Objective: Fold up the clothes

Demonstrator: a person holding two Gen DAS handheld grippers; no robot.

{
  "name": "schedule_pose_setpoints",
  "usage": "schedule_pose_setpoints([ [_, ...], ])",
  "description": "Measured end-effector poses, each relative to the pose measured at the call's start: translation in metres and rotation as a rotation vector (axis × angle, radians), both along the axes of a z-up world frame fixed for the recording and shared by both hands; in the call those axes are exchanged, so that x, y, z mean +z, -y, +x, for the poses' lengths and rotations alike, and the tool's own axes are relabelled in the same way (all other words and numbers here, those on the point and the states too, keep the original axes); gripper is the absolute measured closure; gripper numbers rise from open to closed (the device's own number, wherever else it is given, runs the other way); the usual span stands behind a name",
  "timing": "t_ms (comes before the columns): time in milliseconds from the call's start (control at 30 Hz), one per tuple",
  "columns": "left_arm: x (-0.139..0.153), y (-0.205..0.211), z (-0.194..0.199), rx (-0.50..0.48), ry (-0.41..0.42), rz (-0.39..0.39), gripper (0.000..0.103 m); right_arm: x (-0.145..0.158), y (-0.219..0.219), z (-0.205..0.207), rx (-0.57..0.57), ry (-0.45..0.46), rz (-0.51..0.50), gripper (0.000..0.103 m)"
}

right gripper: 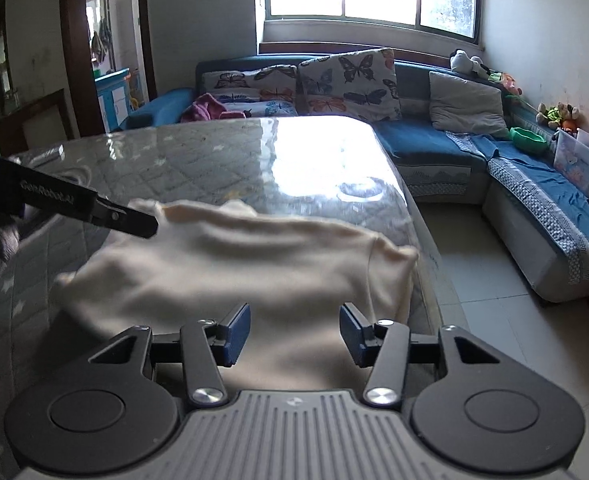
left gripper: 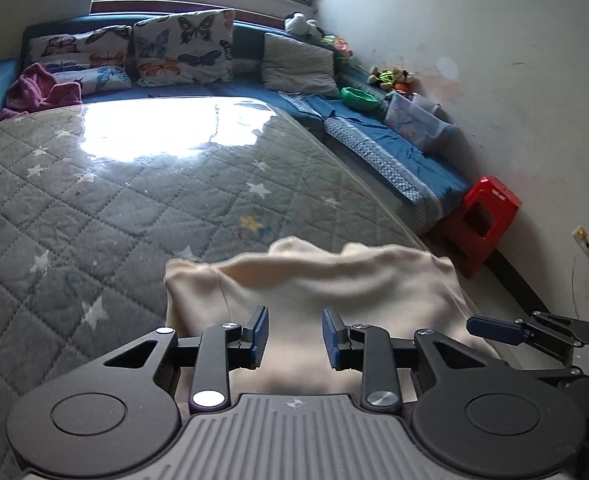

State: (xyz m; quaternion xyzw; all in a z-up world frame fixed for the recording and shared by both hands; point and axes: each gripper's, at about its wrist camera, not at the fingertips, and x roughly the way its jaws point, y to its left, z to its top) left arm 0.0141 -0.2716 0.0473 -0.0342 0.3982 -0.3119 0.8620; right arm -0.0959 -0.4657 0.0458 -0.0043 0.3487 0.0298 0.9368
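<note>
A cream garment (left gripper: 326,292) lies bunched and folded at the near right corner of the quilted grey table (left gripper: 142,208); it also shows in the right wrist view (right gripper: 230,268). My left gripper (left gripper: 295,336) is open and empty just above the garment's near edge. My right gripper (right gripper: 295,334) is open and empty over the same garment's near edge. The right gripper shows at the far right of the left wrist view (left gripper: 534,332). The left gripper's arm shows at the left of the right wrist view (right gripper: 66,204).
A blue corner sofa (right gripper: 434,148) with butterfly cushions (right gripper: 346,84), a pink garment (right gripper: 206,108), a green bowl (right gripper: 528,140) and a clear bin (right gripper: 582,164) wraps the far side. A red stool (left gripper: 486,216) stands right of the table. Tiled floor (right gripper: 494,300) lies to the right.
</note>
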Motion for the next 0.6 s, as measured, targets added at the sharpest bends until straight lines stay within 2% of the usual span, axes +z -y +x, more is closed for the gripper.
schedule_pose_setpoints([
  [200, -0.010, -0.004, -0.026, -0.026, 0.015, 0.025, 0.071, -0.014, -0.003, -0.018, -0.015, -0.025, -0.037, 0.053],
  [333, -0.016, -0.007, -0.034, -0.020, 0.009, 0.033, 0.071, -0.011, -0.007, -0.027, -0.015, -0.007, -0.057, 0.053],
  [467, -0.021, -0.010, -0.037, -0.003, -0.001, 0.028, 0.070, -0.006, -0.013, -0.025, -0.012, 0.034, -0.040, 0.051],
  [600, -0.023, -0.013, -0.040, 0.007, -0.013, 0.025, 0.070, -0.014, -0.022, -0.019, -0.001, 0.023, -0.030, 0.048],
])
